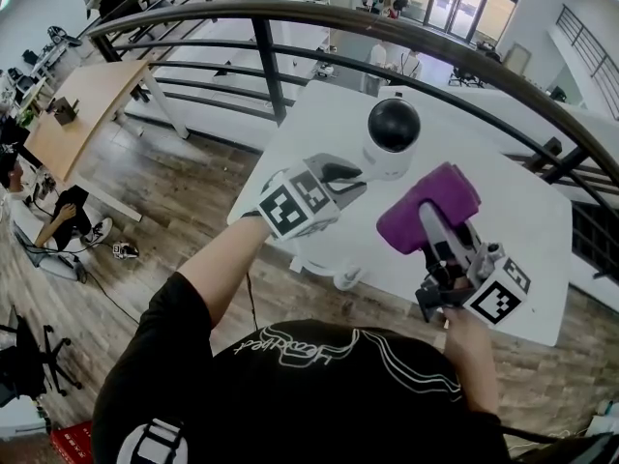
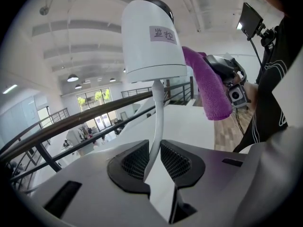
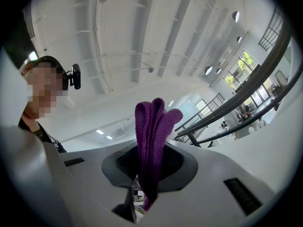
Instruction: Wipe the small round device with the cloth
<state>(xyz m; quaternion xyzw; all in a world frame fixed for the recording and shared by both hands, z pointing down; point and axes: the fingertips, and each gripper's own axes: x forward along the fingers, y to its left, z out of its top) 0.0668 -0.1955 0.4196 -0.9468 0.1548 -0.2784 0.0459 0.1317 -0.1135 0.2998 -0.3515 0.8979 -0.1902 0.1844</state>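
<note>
From overhead, the small round device (image 1: pixel 392 129) is over the far left part of the white worktop (image 1: pixel 522 211), with the left gripper (image 1: pixel 350 174) reaching in at it from the left. The purple cloth (image 1: pixel 430 201) stands up from the right gripper (image 1: pixel 432 225) just to its near right, not clearly touching it. In the left gripper view the fingers (image 2: pixel 177 162) are clenched on the device's thin white stalk (image 2: pixel 157 112), and the heavy-looking head sits well above that grip. I'd worry that a firm push from the cloth could swing the head round or slide the narrow stalk through the pads. The cloth is close beside the head there, though I cannot tell whether they touch. In the right gripper view the fingers (image 3: pixel 125 162) are grasping the cloth as a folded bunch, and most of it stands free above them. A hard rub could drag it loose, or the floppy top could simply bend away and skim the surface without cleaning.
</note>
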